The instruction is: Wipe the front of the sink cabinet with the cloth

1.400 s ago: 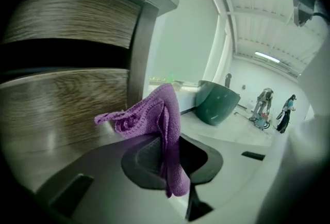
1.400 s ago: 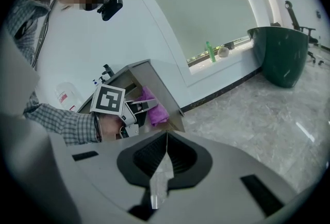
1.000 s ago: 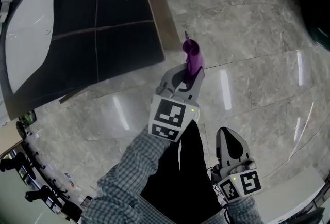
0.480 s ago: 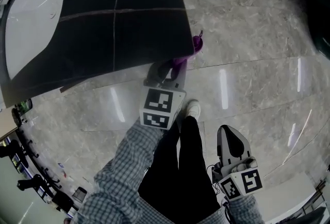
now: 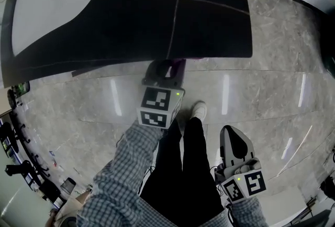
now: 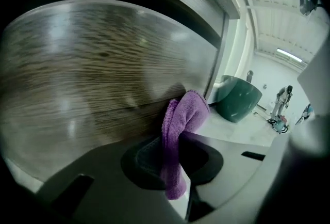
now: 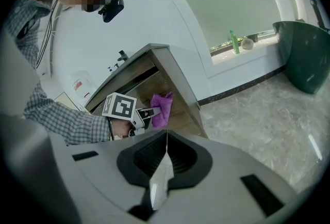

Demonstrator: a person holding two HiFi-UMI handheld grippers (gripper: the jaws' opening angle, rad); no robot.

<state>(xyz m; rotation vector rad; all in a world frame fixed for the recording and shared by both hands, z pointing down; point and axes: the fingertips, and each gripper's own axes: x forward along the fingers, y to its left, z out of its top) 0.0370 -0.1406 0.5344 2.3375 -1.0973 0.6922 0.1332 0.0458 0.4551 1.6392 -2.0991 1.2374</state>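
A purple cloth (image 6: 180,125) is pinched in my left gripper (image 6: 175,166), and its bunched top presses on the wood-grain front of the sink cabinet (image 6: 103,73). From the head view, the left gripper (image 5: 166,68) reaches under the edge of the dark countertop (image 5: 157,11), and only a sliver of cloth (image 5: 180,61) shows. The right gripper view shows the cloth (image 7: 162,102) on the cabinet front (image 7: 178,96), near its right corner. My right gripper (image 5: 234,143) hangs low by my right leg, jaws together with nothing between them.
A white basin (image 5: 52,6) sits in the countertop at left. A dark green bin (image 7: 304,58) stands on the marble floor (image 5: 272,79) to the cabinet's right. Bottles stand on a window sill (image 7: 237,45). My leg and shoe (image 5: 198,111) are just behind the left gripper.
My left gripper has carried the cloth from beside the cabinet's corner onto its front, now tucked under the countertop edge. The head view shifted over the counter. The right gripper stayed put.
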